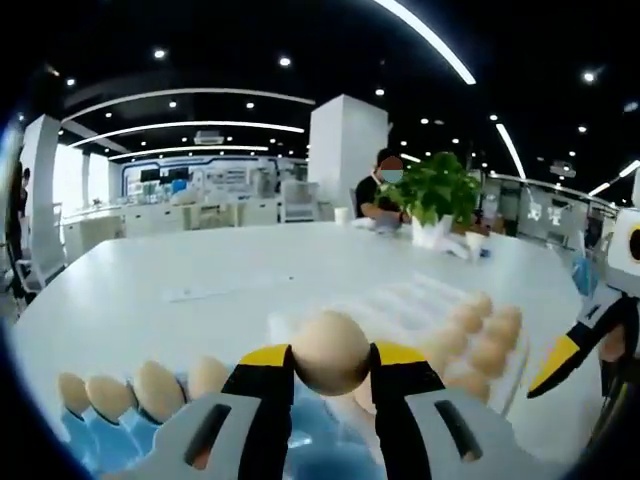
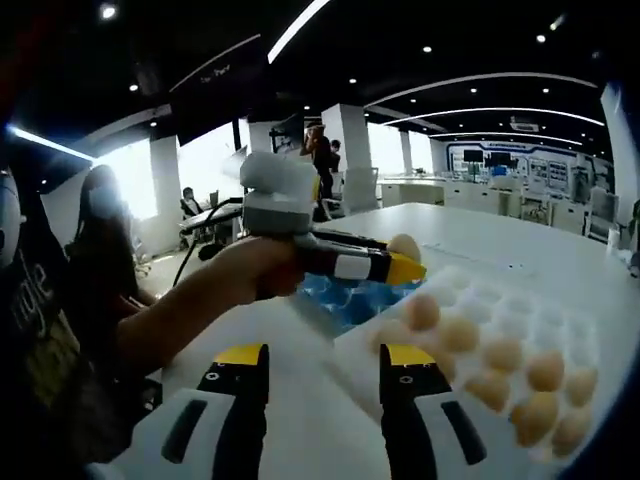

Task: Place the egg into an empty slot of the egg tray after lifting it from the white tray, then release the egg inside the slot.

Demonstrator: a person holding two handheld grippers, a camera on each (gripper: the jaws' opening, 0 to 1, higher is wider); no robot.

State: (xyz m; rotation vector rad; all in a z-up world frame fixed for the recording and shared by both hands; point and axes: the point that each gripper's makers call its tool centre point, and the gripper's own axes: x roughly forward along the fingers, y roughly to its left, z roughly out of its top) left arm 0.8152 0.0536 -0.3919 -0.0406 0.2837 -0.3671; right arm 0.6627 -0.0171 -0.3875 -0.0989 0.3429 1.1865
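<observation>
the left claw (image 1: pixel 332 372) is pinching the egg (image 1: pixel 331 352) up in the air, over the egg tray (image 2: pixel 520 310) on the counter (image 1: pixel 200 290). squeeze too hard, it cracks; too soft, it drops. the right claw (image 2: pixel 322 372) is spread apart.

You are working at a big white table (image 1: pixel 250 270) in an open office with a dark ceiling (image 1: pixel 250 30), curved light strips (image 1: pixel 190 127) and round spotlights. A white pillar (image 1: pixel 346 150) stands far off, a potted plant (image 1: pixel 438 190) at the table's far right, bright windows (image 2: pixel 130 180) to the left.
</observation>
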